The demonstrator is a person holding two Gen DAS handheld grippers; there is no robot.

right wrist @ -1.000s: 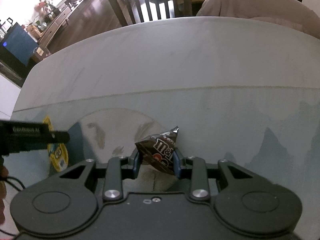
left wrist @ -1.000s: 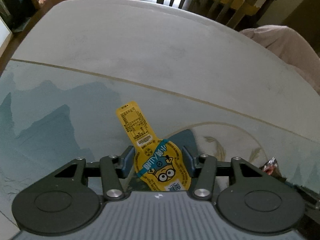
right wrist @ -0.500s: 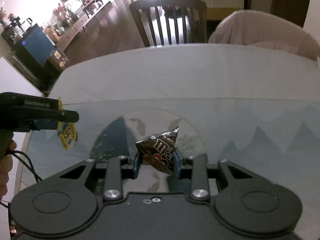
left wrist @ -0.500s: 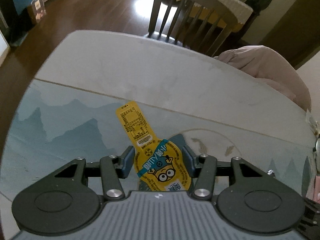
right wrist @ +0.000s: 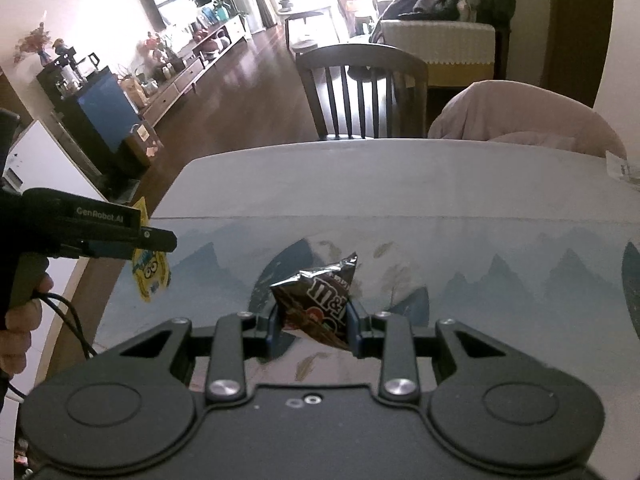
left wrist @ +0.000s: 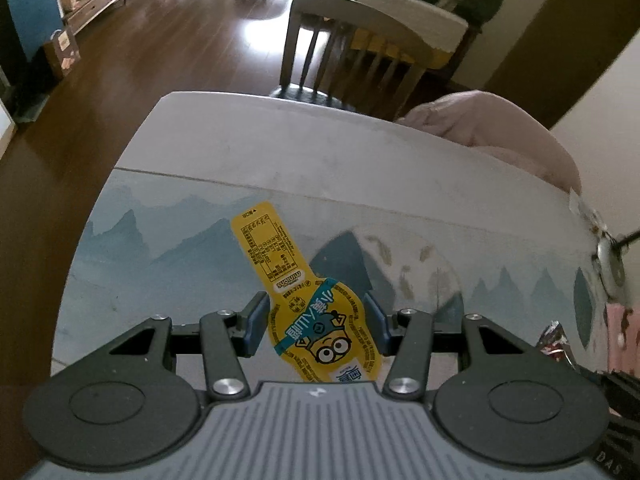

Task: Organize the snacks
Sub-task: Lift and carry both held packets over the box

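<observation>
The yellow snack pouch (left wrist: pixel 316 320) sits between the blue pads of the left gripper (left wrist: pixel 316 326), which is clamped on its wide lower body; the narrow printed neck projects forward, free of the fingers. The brown candy packet (right wrist: pixel 316 302) is pinched at its lower half by the right gripper (right wrist: pixel 314 326), with its crimped top corner standing clear. Both snacks are held in the air above the near half of the table (right wrist: pixel 400 184), neither touching the mountain-print mat (left wrist: pixel 180 240). Gripping each pack by its body probably keeps it from swinging during carry. Judgement: 2 items are lifted for transfer; no destination container is visible in either view.
</observation>
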